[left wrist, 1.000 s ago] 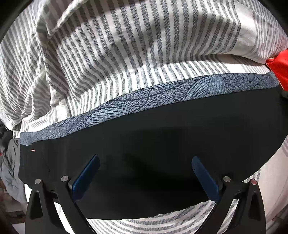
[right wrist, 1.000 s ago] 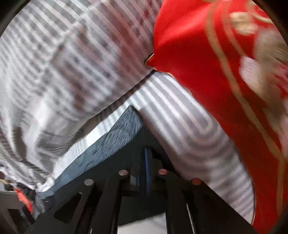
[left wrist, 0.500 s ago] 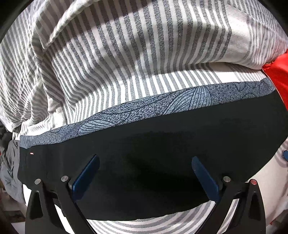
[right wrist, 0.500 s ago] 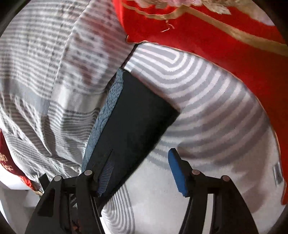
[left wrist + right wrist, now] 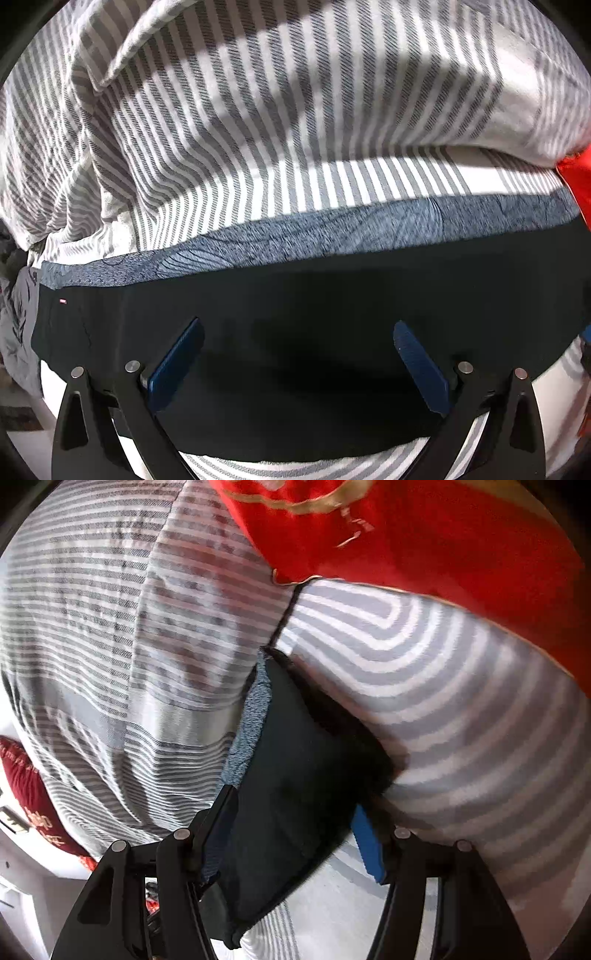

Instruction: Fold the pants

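both grippers spread wide over folded black pants on a striped bed

nearest, the left gripper (image 5: 297, 363) stands with its blue pads well apart above the black pants (image 5: 314, 314), gripping nothing. the right gripper (image 5: 291, 834) has just been opening; the folded end of the pants lies between its pads, and whether either pad touches the cloth cannot be told. the pants lie flat on the grey-and-white striped sheet (image 5: 388, 177), a blue patterned band (image 5: 295, 230) along their far edge. beyond, a bunched striped duvet (image 5: 258, 92), and a red cloth (image 5: 424, 535) with gold trim.
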Available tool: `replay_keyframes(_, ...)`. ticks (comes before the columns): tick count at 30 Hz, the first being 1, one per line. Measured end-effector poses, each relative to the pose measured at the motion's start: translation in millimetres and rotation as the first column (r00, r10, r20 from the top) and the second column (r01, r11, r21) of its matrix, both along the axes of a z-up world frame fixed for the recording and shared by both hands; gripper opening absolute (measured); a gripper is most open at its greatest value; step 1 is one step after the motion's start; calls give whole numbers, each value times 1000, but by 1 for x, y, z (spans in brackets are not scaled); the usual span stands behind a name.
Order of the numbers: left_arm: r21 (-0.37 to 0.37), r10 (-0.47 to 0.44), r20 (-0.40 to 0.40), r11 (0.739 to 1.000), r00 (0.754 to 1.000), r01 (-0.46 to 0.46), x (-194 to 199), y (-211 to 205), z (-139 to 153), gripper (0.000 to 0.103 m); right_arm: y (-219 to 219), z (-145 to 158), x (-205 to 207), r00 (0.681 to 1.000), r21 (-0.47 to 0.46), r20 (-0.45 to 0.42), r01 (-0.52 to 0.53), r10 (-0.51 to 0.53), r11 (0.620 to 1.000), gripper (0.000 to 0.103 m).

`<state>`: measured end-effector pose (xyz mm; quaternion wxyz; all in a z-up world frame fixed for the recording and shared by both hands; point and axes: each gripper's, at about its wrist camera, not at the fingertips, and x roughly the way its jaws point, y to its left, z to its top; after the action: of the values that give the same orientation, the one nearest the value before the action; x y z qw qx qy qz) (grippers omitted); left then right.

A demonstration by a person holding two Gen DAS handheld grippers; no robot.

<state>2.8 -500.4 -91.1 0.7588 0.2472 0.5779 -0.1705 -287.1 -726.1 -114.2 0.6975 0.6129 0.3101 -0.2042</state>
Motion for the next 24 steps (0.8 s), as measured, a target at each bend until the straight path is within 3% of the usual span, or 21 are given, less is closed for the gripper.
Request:
replay_keyframes(6,-4,94,44,996,995,-94,23,-7,-5,103,-4,-3,12,999,15,31,-11,11,1000,65)
replay_keyframes(9,11,126,42,992,991,-127,31,-12,-24,103,-4,-5,23,999,17,23,-30,29,999,63)
replay_keyframes(11,24,114,61,993,992,-115,29,-16,-36,103,-5,-10,32,999,30,-4,-49,49,998,48)
replay_keyframes(13,17,79,119,997,990,-81,23,-19,-37,103,-5,-17,37,999,84,14,-52,51,995,18)
replay_keyframes(17,24,31,148,999,988,-35,18,-23,-35,103,0,-5,42,996,96,84,-51,43,994,16)
replay_keyframes(22,22,-9,173,1000,985,6,15,-23,-35,103,15,35,61,985,37,140,-108,102,993,16)
replay_keyframes(24,28,-12,148,1000,989,8,16,-24,-30,103,24,49,71,980,5,149,-135,133,991,16)
